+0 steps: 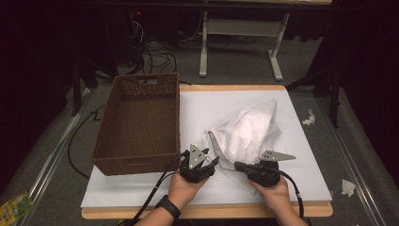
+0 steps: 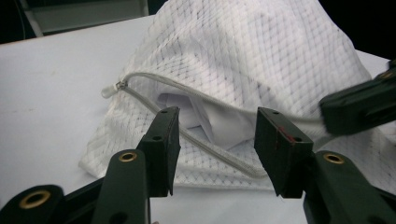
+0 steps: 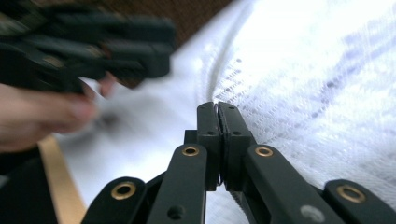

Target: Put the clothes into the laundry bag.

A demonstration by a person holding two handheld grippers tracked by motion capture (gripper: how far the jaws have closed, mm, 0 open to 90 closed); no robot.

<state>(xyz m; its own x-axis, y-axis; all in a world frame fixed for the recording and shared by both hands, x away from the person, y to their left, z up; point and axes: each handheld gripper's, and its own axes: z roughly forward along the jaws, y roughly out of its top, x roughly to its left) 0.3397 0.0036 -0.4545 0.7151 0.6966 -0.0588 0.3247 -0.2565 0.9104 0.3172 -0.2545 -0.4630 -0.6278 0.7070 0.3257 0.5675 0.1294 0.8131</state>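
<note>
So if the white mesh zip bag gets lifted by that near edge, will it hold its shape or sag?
Probably sag: the white mesh zip bag lies creased and slumped, so it looks floppy. The right gripper, shut on its edge, pinches only thin netting, suggesting lightness. White folded contents show at the open zip and might slide out.

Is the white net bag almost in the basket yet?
Not yet. The net bag lies on the white table, beside the brown basket, which looks empty. Its zip is part open with something white inside. In hand: the right gripper is shut on the bag's edge, and the left gripper is open at the zip. Left, I'd guess: closing the bag and putting it in the basket.
</note>
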